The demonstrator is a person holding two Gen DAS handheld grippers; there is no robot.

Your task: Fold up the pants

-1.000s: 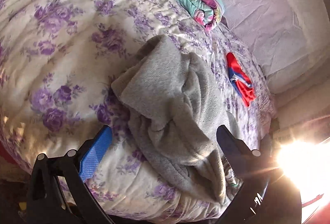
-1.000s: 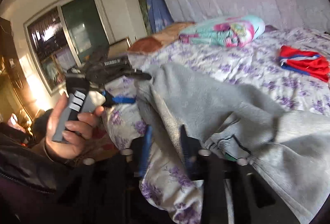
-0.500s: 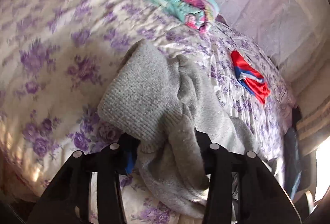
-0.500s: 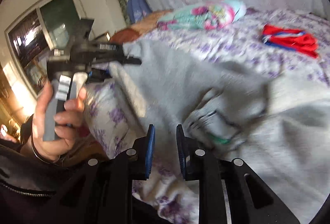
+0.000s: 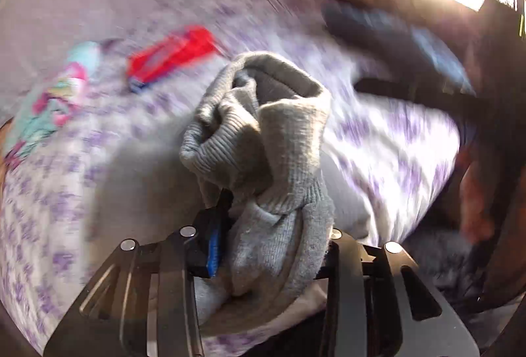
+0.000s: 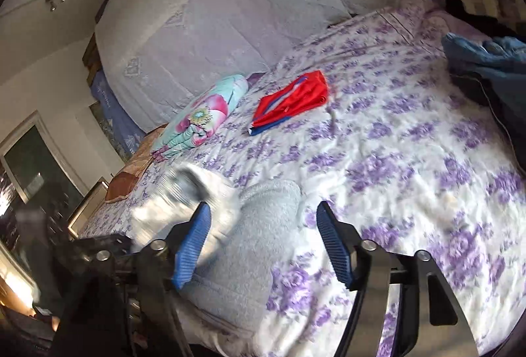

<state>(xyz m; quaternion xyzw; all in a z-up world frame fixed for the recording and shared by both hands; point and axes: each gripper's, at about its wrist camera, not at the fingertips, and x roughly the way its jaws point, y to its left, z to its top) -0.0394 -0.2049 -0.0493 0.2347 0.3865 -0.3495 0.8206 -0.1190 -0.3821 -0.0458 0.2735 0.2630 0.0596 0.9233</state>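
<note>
Left tongs (image 5: pixel 269 245) are closing, clamped on the bunched grey pants (image 5: pixel 263 140) above the bed (image 6: pixel 411 159). Right tongs (image 6: pixel 263 238) are opening wide, pants (image 6: pixel 250 245) lying loose between them.

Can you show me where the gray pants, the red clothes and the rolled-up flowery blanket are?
gray pants (image 5: pixel 263 140), left wrist view, on the ribbed cuff.
red clothes (image 6: pixel 292 100), right wrist view, on the middle of the red cloth.
rolled-up flowery blanket (image 6: pixel 203 113), right wrist view, on its pink flower.

No readable text in either view.
No labels, brand marks, numbers or signs legible; left wrist view is smeared by motion blur, right wrist view shows only floral print on the bedspread (image 6: pixel 411 159).
</note>
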